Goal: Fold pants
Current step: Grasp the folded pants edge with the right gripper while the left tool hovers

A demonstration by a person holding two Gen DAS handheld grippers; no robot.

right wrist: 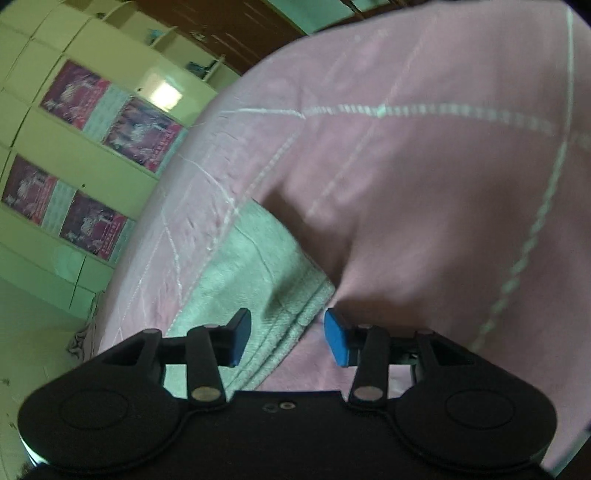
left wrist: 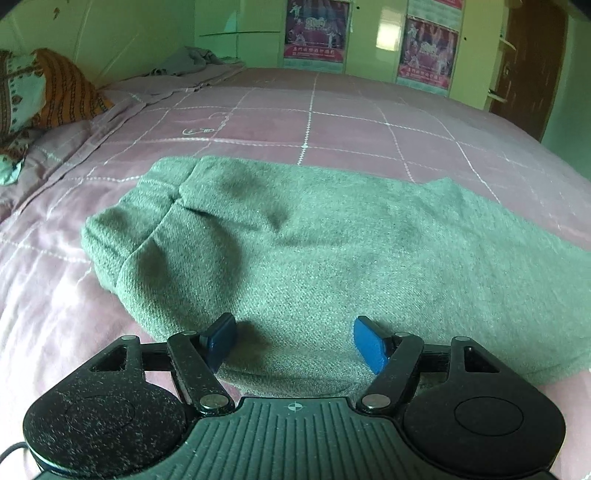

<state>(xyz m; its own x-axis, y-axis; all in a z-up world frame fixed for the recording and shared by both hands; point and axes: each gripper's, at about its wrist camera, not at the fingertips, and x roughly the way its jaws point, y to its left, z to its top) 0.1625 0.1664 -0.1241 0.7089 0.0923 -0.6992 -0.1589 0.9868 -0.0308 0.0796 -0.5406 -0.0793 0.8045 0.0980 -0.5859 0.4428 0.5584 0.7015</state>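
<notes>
Currently both claws hang open and empty: left claw over the folded green pants, right claw straddling their hem (blurred) on the pink bed; pinch squarely.

The only print in view is on the posters stuck to the pale cupboard doors at the far side of the room. In the left wrist view each poster carries large decorative digits near its middle that look like a year beginning "20", though the last figures are too blurred to be sure, and a band of small red characters along its lower edge, too small to read. In the right wrist view the same posters are tilted and smeared, and nothing on them can be made out
</notes>
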